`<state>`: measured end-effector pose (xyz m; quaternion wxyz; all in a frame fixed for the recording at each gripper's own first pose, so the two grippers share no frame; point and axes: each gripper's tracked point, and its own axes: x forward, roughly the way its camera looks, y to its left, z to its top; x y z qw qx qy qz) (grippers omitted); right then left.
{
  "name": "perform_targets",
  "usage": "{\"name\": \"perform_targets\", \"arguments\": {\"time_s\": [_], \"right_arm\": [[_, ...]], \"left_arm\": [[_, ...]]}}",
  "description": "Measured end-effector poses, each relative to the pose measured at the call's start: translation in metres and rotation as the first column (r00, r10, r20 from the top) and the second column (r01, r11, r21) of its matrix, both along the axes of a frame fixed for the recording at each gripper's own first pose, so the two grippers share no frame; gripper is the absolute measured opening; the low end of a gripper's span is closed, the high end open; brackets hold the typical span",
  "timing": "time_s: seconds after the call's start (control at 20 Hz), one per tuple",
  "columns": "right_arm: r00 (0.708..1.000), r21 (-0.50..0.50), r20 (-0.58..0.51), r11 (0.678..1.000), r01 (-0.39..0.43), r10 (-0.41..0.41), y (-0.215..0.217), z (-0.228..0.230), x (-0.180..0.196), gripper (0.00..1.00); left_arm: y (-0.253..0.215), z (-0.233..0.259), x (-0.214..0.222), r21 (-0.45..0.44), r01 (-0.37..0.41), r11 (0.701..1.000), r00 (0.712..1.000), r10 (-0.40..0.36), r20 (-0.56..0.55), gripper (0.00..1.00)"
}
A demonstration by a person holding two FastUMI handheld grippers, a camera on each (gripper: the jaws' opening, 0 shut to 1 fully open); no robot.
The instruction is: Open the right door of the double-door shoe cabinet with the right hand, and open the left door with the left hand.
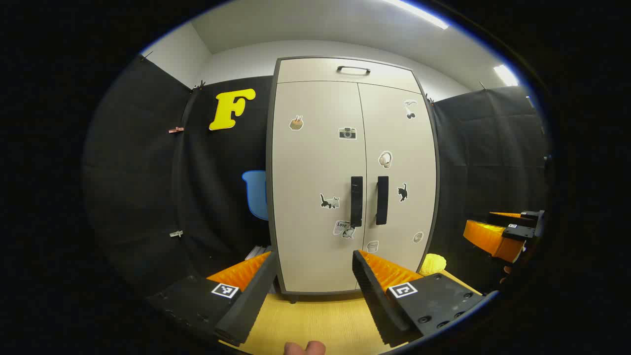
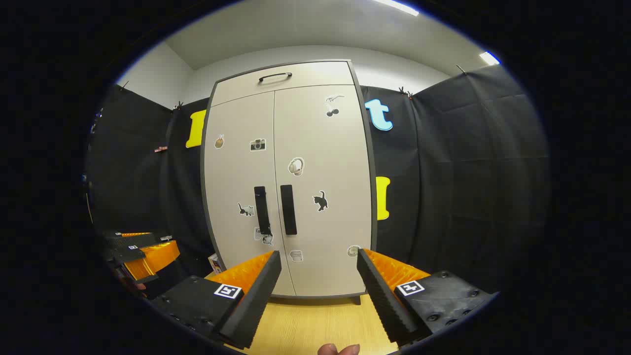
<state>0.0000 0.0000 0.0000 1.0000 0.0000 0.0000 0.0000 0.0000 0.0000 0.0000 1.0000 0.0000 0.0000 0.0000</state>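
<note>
A tall pale shoe cabinet [image 1: 315, 148] [image 2: 315, 143] stands ahead on a wooden floor, both doors closed and dotted with small stickers. The left door's dark vertical handle [image 1: 356, 201] [image 2: 262, 210] and the right door's handle [image 1: 382, 200] [image 2: 289, 209] sit side by side at the centre seam. In the left gripper view my left gripper [image 1: 315, 286] is open, well short of the cabinet. My right gripper [image 2: 319, 291] is open too, also short of the doors, and appears at the right edge of the left gripper view [image 1: 508, 231]. The left gripper shows at the left edge of the right gripper view [image 2: 138, 251].
A narrow top panel with a dark handle [image 1: 353, 69] [image 2: 275, 76] sits above the doors. A yellow object [image 1: 433, 264] lies on the wooden floor [image 1: 315, 320] by the cabinet's right foot. Black cloth walls close in both sides. A fingertip [image 1: 304, 348] [image 2: 338, 350] shows at the bottom of each view.
</note>
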Motion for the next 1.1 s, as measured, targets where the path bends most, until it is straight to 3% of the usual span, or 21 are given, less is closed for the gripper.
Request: {"name": "perform_targets", "arguments": {"time_s": [1.1], "right_arm": [[0.999, 0.005, -0.049, 1.000, -0.011, 0.012, 0.002, -0.011, 0.009, 0.98]], "left_arm": [[-0.001, -0.009, -0.002, 0.024, -0.004, 1.000, 1.000, 0.004, -0.006, 0.95]]}}
